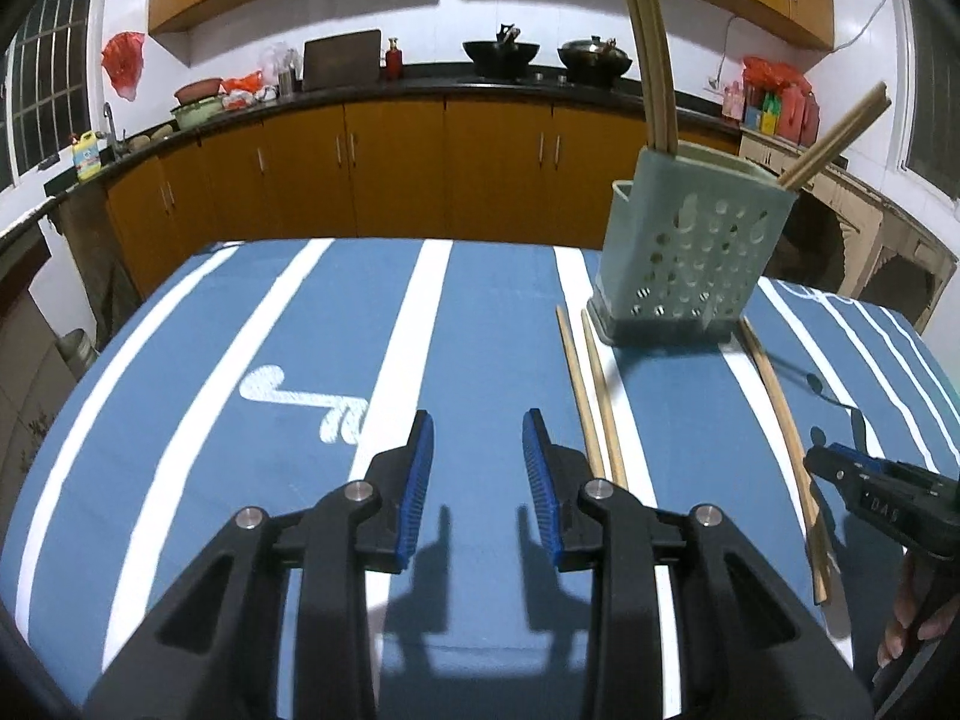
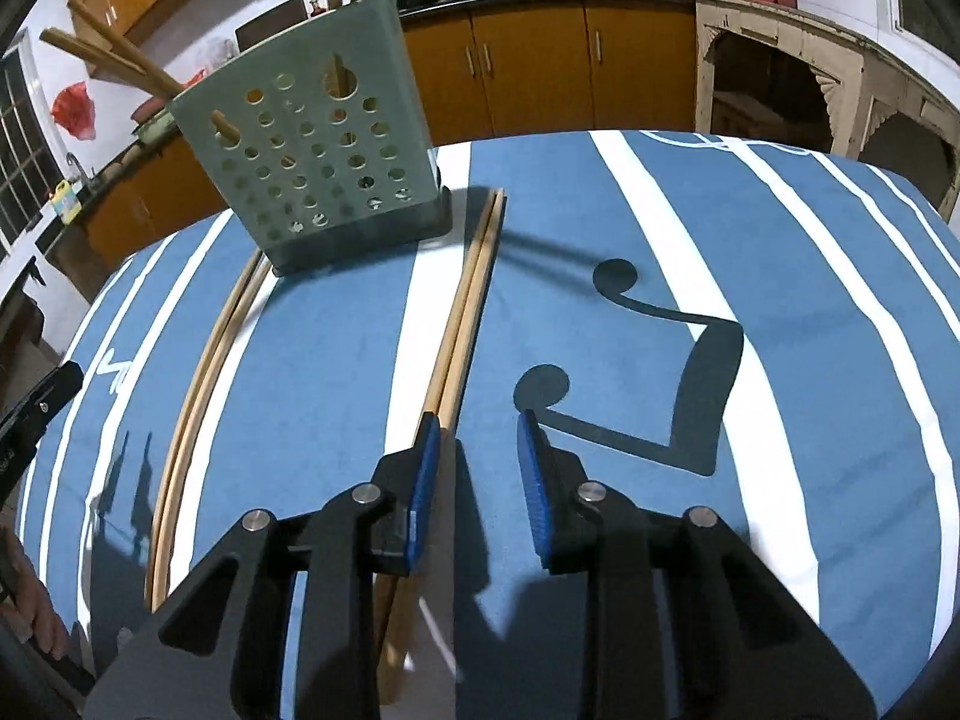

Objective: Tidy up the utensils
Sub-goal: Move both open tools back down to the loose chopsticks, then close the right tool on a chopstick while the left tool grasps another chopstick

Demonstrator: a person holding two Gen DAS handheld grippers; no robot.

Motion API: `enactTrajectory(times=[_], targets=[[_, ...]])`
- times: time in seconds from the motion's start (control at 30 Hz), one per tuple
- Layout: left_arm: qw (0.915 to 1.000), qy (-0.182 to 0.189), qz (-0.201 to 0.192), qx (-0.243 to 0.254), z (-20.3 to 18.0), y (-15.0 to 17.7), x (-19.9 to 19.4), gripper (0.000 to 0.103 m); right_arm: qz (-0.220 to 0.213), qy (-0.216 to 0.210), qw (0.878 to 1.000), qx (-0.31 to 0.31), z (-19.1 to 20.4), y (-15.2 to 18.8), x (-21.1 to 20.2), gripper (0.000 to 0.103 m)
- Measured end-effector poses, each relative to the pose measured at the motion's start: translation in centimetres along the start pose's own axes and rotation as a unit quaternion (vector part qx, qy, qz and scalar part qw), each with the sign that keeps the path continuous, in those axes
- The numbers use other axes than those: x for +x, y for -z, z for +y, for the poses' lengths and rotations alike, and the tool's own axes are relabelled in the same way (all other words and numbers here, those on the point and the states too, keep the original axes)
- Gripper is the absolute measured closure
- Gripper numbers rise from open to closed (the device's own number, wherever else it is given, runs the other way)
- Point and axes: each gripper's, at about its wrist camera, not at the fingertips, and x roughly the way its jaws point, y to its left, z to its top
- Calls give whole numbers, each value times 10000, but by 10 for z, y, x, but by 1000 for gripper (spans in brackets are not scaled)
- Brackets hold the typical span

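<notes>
Right wrist view shows the right gripper, jaws spread, beside a chopstick pair lying mid-table before the holder; centre both sticks before clamping, while the left gripper waits empty, released.

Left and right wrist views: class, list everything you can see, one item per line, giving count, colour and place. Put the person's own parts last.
utensil holder: one, pale green, perforated, standing on the far side of the table.
chopsticks in holder: two pairs, tan, one near upright, one leaning out.
left pair of chopsticks: two, tan, flat on the cloth beside the holder.
right pair of chopsticks: two, tan, flat on the cloth, running under the right gripper's fingers.
tablecloth: one, blue with white stripes, covering the table.
cabinets: orange-brown, along the back wall.
woks: two, dark, on the counter.
left gripper: black with blue pads, open, empty.
right gripper: black with blue pads, open, empty.
</notes>
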Motion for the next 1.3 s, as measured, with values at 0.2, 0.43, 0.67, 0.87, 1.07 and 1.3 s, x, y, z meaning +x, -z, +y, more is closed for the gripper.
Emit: enactTrajectory(times=[0.2, 0.43, 0.67, 0.87, 1.07, 1.3], targets=[[9998, 146, 148, -18, -4, 2, 7, 71, -44, 85, 9998, -152, 5, 1, 1, 76], [9982, 472, 359, -32, -11, 6, 15, 71, -55, 770, 9969, -154, -13, 1, -1, 90], [9944, 835, 646, 88, -27, 12, 29, 73, -87, 811, 9967, -60, -28, 3, -6, 90], [9926, 792, 897, 228, -35, 20, 43, 84, -89, 769, 9969, -106, -26, 4, -6, 90], [9928, 758, 858, 353, -39, 21, 41, 87, -77, 725, 9973, -127, -25, 5, -7, 90], [9914, 940, 881, 251, -39, 22, 38, 87, -73, 693, 9975, -116, -26, 5, -7, 90]])
